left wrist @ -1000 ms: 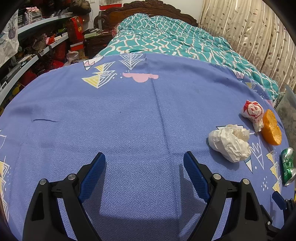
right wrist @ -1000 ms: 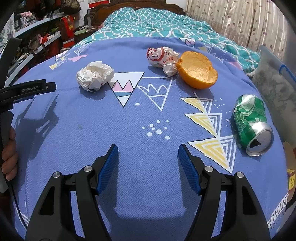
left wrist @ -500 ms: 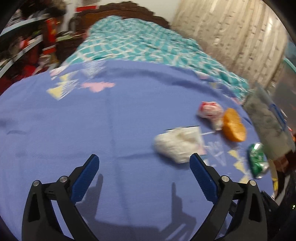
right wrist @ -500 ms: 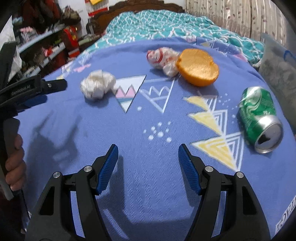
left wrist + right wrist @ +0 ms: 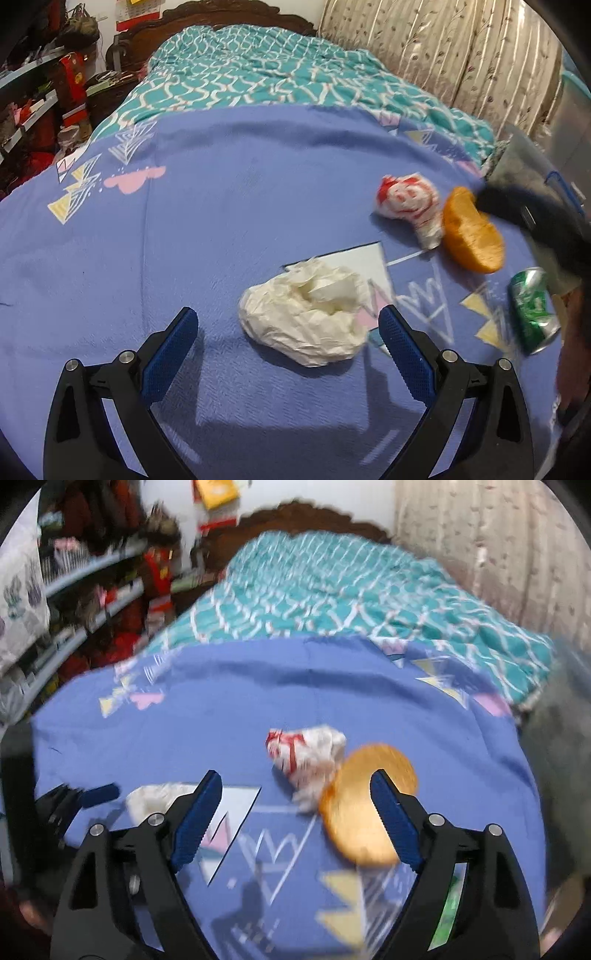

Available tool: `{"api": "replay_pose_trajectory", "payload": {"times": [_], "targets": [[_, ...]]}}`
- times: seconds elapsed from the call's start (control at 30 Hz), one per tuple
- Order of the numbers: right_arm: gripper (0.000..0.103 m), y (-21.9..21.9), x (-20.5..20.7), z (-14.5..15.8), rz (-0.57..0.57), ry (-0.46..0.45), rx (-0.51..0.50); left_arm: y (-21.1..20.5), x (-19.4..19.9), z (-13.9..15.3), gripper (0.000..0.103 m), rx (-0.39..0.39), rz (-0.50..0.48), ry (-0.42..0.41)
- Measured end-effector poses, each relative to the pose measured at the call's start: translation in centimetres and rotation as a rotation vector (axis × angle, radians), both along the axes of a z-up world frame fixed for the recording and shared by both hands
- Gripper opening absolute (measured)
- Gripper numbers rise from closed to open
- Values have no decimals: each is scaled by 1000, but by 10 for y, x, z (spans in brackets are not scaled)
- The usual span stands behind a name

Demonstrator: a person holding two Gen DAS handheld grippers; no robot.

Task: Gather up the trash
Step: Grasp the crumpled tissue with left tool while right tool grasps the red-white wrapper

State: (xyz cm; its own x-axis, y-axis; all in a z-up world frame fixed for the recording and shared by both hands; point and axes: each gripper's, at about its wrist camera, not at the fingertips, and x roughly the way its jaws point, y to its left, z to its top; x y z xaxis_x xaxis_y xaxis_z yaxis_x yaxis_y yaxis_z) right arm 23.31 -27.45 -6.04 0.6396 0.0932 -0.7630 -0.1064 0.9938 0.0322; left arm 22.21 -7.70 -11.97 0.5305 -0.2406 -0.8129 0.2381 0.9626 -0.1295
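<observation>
Left hand-held gripper (image 5: 286, 332) stands with its jaws wide apart and nothing between the pads; I hold it low over the bed (image 5: 207, 221), with the crumpled white paper (image 5: 306, 314) lying just ahead, between the lines of the two fingers. Right hand-held gripper (image 5: 295, 801) is likewise spread and empty, aimed at the orange peel half (image 5: 364, 805), which sits just ahead of its right finger.

Positions relative to the white paper:
- Red-and-white wrapper (image 5: 408, 203): beyond it, toward the headboard side.
- Orange peel half: just past the wrapper and touching it or nearly so.
- Green can (image 5: 532, 310): well to the right, on its side, near the bed edge.

All four trash items lie on the blue sheet; none is collected. I judge the step in hand to be the approach to a first pick on each side.

Next move, left side: advance until the pads flank the paper, then close gently, since the wad will compress. The right view is blurred, so I settle that gripper before closing on the peel.
</observation>
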Motion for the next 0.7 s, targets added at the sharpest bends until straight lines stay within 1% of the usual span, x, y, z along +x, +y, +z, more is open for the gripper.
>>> {"api": "replay_pose_trajectory", "payload": {"times": [0.03, 0.07, 0.13, 0.17, 0.2, 0.23, 0.27, 0.3, 0.33, 0.37, 0.4, 0.43, 0.47, 0.5, 0.57, 0.6, 0.67, 0.7], "targets": [[82, 4, 16, -4, 17, 33, -24, 0, 3, -5, 94, 5, 3, 22], [82, 8, 30, -8, 35, 57, -59, 2, 6, -6, 94, -7, 1, 37], [82, 18, 50, -21, 56, 105, -137, 6, 8, -7, 94, -34, 3, 39], [80, 20, 61, -30, 45, 141, -173, 8, 9, -8, 93, -43, 4, 41], [70, 20, 67, -38, 29, 171, -187, 10, 11, -9, 91, -53, 6, 49], [63, 19, 72, -44, 11, 190, -197, 11, 11, -9, 89, -59, 10, 47], [38, 19, 74, -47, 12, 188, -188, 13, 12, -8, 74, -70, 15, 39], [38, 20, 72, -47, 41, 202, -120, 14, 11, -7, 61, -74, 16, 32], [38, 20, 66, -43, 30, 190, -91, 15, 11, -7, 60, -77, 10, 30], [37, 22, 54, -34, 28, 152, -57, 15, 10, -7, 55, -95, -9, 32], [37, 23, 44, -27, 45, 131, -17, 14, 9, -6, 53, -106, -23, 34], [37, 24, 30, -19, 57, 104, 28, 14, 8, -5, 53, -117, -33, 33], [37, 22, 7, -8, 59, 68, 82, 15, 6, -3, 53, -130, -42, 24], [37, 20, -9, -2, 61, 49, 116, 15, 2, 0, 53, -137, -56, 12], [37, 13, -51, 7, 66, 9, 191, 7, -11, 6, 53, -138, -119, 3], [37, 7, -79, 9, 64, -8, 225, 2, -18, 9, 53, -146, -153, 5], [37, -6, -129, 6, 33, -32, 239, -13, -41, 18, 53, -169, -246, 3], [37, -11, -144, 2, 14, -34, 239, -20, -51, 22, 53, -169, -284, -1]]}}
